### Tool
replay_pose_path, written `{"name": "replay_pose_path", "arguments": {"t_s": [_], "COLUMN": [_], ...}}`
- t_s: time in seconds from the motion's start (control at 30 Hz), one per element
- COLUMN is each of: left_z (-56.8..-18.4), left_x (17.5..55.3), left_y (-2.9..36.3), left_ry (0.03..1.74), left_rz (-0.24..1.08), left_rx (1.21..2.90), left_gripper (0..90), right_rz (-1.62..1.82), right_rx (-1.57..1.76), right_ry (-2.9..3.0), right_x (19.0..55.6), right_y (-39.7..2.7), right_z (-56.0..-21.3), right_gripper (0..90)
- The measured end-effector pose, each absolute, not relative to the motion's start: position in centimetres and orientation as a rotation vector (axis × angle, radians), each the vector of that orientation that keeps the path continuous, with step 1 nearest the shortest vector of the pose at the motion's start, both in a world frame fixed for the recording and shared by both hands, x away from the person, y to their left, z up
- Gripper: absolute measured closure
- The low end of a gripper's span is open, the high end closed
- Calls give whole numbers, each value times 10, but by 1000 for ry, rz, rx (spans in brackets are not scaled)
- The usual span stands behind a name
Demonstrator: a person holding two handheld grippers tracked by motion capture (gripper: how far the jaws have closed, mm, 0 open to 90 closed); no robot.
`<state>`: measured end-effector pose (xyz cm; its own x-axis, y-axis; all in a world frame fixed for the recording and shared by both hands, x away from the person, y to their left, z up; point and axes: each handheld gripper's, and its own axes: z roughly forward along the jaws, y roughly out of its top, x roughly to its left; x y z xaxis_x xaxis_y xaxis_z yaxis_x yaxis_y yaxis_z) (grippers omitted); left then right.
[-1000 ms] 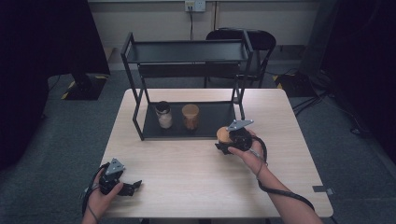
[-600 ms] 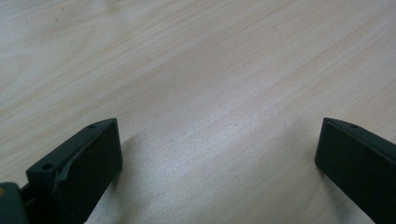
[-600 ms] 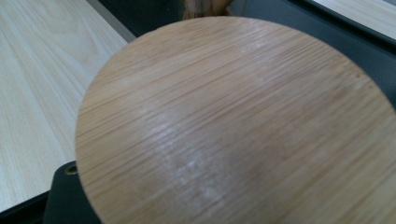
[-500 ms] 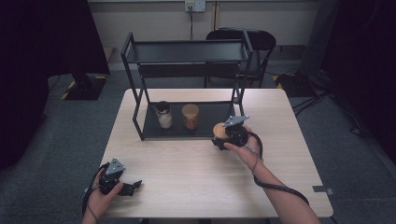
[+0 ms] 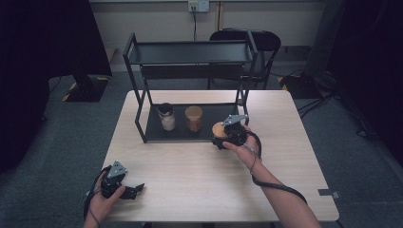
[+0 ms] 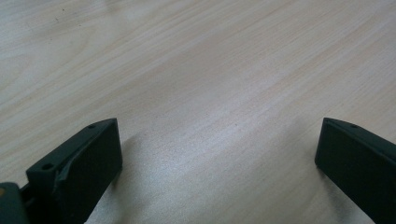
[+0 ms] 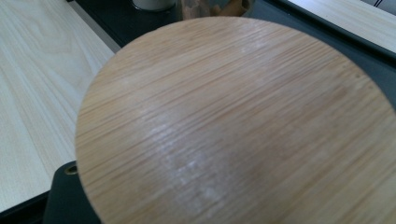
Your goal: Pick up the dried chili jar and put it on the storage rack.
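Note:
My right gripper (image 5: 222, 137) is shut on a jar with a round bamboo lid (image 5: 219, 128), held at the front right corner of the black rack's lower tray (image 5: 218, 114). The lid (image 7: 233, 121) hides most of my jaws in the right gripper view. On the tray stand a black-lidded jar with pale contents (image 5: 166, 117) and a bamboo-lidded jar with brown contents (image 5: 193, 118). My left gripper (image 5: 135, 190) rests near the table's front left, jaws open (image 6: 217, 154) over bare wood.
The black two-tier rack (image 5: 190, 52) stands at the back of the light wooden table (image 5: 190, 190); its right post (image 5: 248, 85) rises just behind the held jar. A chair (image 5: 256, 40) stands beyond the table. A cable (image 5: 275, 185) trails along the right forearm.
My right gripper has carried the jar leftward and a little farther back, up to the rack's lower tray. The left gripper has stayed put.

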<state>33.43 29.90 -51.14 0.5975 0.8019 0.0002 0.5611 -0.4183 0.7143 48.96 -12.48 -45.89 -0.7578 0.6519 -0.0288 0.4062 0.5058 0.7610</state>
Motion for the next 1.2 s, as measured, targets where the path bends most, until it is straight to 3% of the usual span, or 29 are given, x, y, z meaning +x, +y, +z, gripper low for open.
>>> {"name": "replay_pose_path", "arguments": {"t_s": [1.2], "left_z": [-511], "left_x": [334], "left_y": [299], "left_ry": [1073], "left_rz": [451], "left_rx": [2138], "left_gripper": [2], "right_rz": [1095], "right_rx": [914], "right_ry": [2400], "right_x": [518], "right_y": [-105], "right_z": [-456], "right_gripper": [254]}}
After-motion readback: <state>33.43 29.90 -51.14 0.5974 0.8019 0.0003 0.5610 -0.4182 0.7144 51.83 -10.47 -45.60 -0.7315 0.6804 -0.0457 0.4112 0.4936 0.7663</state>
